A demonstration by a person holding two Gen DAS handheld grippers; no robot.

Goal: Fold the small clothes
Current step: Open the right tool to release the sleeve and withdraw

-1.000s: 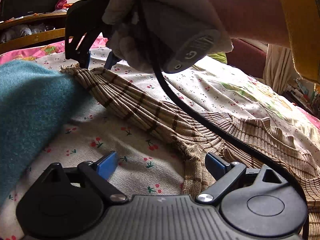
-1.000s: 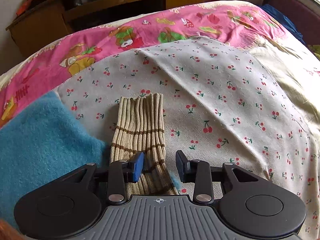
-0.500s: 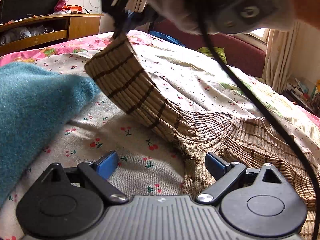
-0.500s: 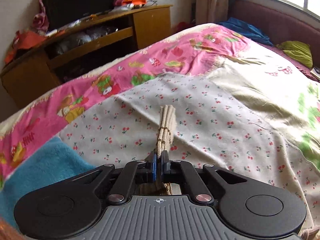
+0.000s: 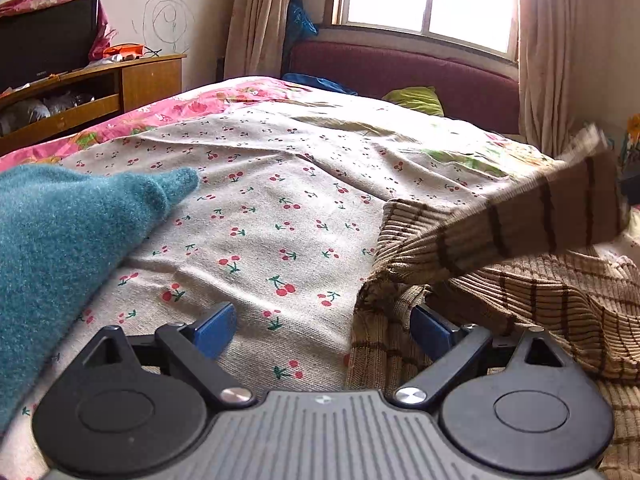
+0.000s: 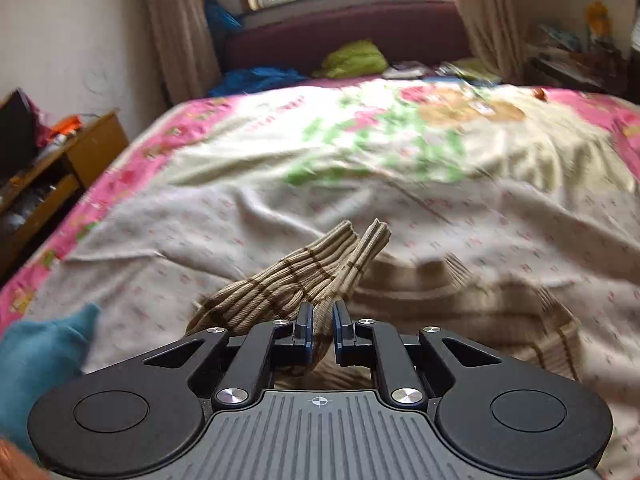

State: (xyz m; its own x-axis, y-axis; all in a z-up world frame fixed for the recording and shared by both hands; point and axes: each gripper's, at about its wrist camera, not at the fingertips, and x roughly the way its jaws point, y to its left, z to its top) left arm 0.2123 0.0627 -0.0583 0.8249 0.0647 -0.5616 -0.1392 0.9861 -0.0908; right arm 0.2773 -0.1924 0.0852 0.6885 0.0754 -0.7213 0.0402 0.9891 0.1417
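A beige ribbed sweater with brown stripes lies on the cherry-print bed cover, at the right of the left wrist view. Its sleeve hangs in the air, stretched out to the right above the body. My left gripper is open and low over the cover, its right finger at the sweater's edge. In the right wrist view my right gripper has its jaws opening a narrow gap, the sleeve still running between them. The sweater's body lies just beyond.
A teal woolly garment lies on the bed at the left. A wooden cabinet with a dark screen stands off the bed's left side. A maroon bench with a green cushion runs under the window.
My right gripper closed on the sleeve's cuff, lifted it off the cover and swept it to the right over the sweater, and its jaws have parted slightly. My left gripper stayed put.
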